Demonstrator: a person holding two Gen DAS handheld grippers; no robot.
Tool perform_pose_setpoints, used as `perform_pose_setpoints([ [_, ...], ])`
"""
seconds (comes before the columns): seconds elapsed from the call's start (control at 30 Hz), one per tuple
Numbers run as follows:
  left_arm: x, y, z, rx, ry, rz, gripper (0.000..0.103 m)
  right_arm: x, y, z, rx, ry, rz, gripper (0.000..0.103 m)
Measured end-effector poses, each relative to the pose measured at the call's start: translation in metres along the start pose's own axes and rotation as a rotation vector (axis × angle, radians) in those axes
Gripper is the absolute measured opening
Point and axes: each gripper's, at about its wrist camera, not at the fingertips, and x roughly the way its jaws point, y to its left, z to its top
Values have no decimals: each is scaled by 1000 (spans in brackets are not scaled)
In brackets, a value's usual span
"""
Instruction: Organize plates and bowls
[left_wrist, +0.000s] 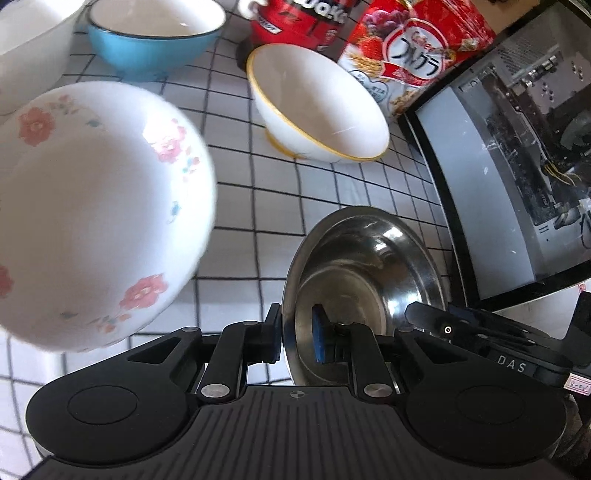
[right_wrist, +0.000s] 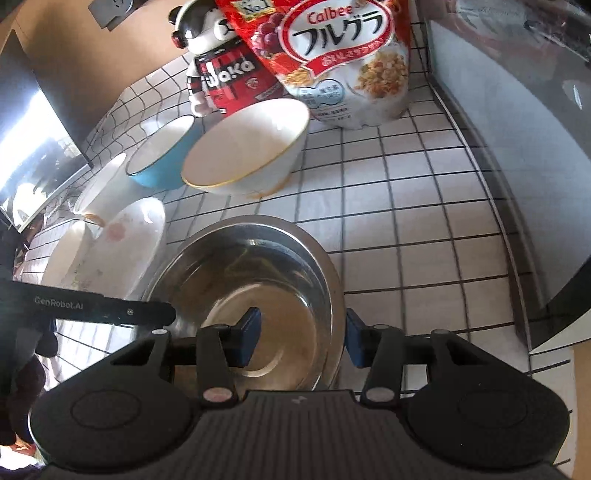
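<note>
A steel bowl (left_wrist: 364, 266) (right_wrist: 255, 280) rests low over the checked tablecloth. My left gripper (left_wrist: 297, 334) is shut on its left rim, one pad outside and one inside. My right gripper (right_wrist: 301, 338) straddles its right rim with the jaws apart, the pads clear of the metal. A white bowl with pink flowers (left_wrist: 88, 210) (right_wrist: 122, 243) stands to the left. A gold-rimmed white bowl (left_wrist: 317, 103) (right_wrist: 247, 147) and a blue bowl (left_wrist: 155, 37) (right_wrist: 162, 151) stand behind.
A cereal bag (right_wrist: 343, 55) (left_wrist: 410, 48) and a red can (right_wrist: 232, 81) stand at the back. A black-framed glass appliance (left_wrist: 498, 166) borders the right side. More white dishes (right_wrist: 70, 251) sit at the far left.
</note>
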Motion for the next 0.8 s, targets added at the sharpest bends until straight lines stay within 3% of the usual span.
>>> perform_pose_setpoints([
  [0.17, -30, 24, 3, -70, -33, -6, 18, -2, 30, 10, -24, -17, 38, 49],
  [0.57, -124, 106, 13, -258, -243, 68, 20, 42, 144, 56, -189, -42, 163, 50],
  [0.8, -136, 139, 30, -283, -277, 102, 21, 71, 185, 72, -234, -22, 163, 50],
])
